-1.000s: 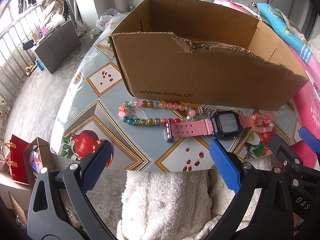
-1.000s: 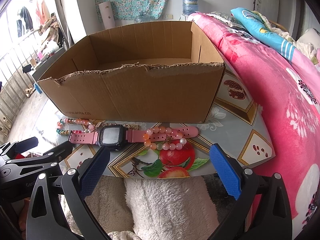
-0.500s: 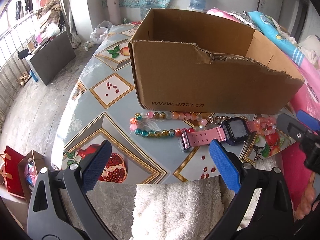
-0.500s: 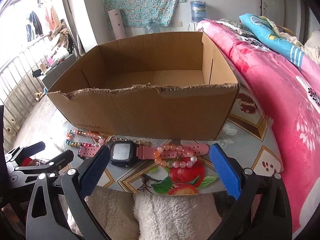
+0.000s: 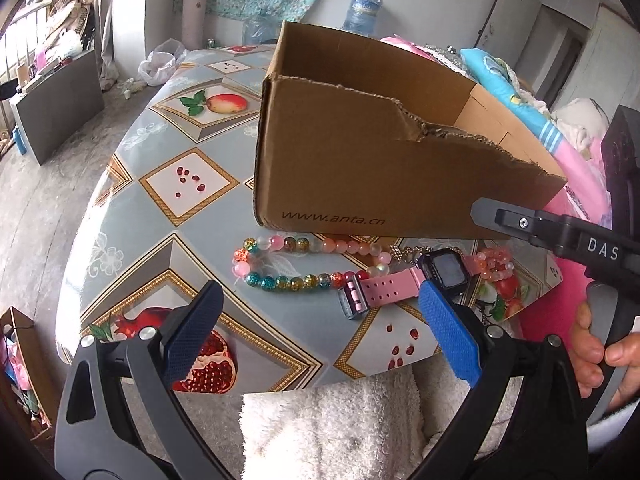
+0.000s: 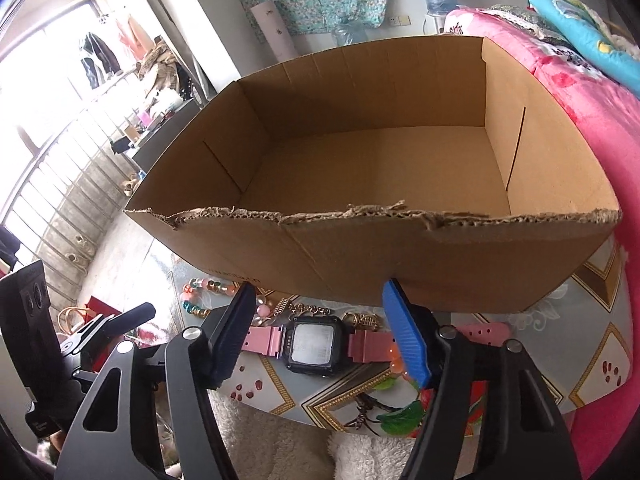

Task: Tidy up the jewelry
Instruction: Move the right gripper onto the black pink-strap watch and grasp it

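Note:
A pink-strapped digital watch point(image 5: 404, 282) point(image 6: 312, 344) lies on the table in front of an open, empty cardboard box point(image 5: 372, 168) point(image 6: 376, 184). A multicoloured bead bracelet point(image 5: 296, 262) point(image 6: 204, 298) lies left of the watch, and a pink-orange bead bracelet point(image 5: 494, 262) lies at its right end. My right gripper point(image 6: 318, 332) is open, its fingers standing either side of the watch face, just above it. My left gripper point(image 5: 320, 320) is open and empty, near the table's front edge below the bead bracelet.
The table point(image 5: 184, 184) has a fruit-patterned cover. A pink quilt point(image 6: 600, 112) borders the box on the right. A white fluffy cloth point(image 5: 332, 424) lies below the table edge. The right gripper's arm point(image 5: 560, 236) crosses the left wrist view.
My right gripper has moved forward and left, and now straddles the watch. My left gripper has shifted left and back a little. The jewelry has not moved.

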### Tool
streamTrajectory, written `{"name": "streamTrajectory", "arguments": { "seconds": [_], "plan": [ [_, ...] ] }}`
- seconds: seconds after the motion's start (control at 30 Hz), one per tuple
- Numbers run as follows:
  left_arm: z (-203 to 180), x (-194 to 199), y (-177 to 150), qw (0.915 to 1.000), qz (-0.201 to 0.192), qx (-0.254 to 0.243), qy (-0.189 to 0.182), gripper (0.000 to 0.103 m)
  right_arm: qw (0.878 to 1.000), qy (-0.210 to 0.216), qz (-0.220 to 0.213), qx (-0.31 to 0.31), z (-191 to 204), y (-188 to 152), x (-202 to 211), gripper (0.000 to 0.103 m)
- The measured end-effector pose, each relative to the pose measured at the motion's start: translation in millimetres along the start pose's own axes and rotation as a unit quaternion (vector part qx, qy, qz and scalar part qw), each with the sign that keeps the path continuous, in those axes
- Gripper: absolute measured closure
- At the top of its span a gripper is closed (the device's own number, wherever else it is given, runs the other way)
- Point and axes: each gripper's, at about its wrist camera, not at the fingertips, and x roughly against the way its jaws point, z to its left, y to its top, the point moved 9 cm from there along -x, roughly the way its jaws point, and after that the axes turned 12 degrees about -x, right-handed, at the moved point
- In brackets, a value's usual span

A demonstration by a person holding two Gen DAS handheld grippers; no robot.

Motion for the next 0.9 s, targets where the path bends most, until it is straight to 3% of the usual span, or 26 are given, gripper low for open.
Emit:
{"name": "streamTrajectory", "arguments": {
  "seconds": [0.3, 0.4, 0.67, 0.9],
  "plan": [
    [-6, -4, 0, 0.9991, 0.007, -0.041, 0.007, 0.008, 1.000, 0.024, -0.008, -0.018, -6, 33, -10, 0.049],
    [-9, -1, 0, 0.9989, 0.001, -0.048, 0.003, 0.008, 0.999, 0.038, -0.017, 0.014, -10, 40, 7, 0.049],
    [-13, -4, -7, 0.9990, 0.004, -0.045, 0.009, 0.009, 0.988, 0.039, 0.055, 0.136, -11, -19, 22, 0.049],
    [-18, -3, -2, 0.9982, 0.000, -0.057, 0.017, 0.009, 0.974, 0.026, 0.063, 0.216, 9, -44, 9, 0.049]
  ]
}}
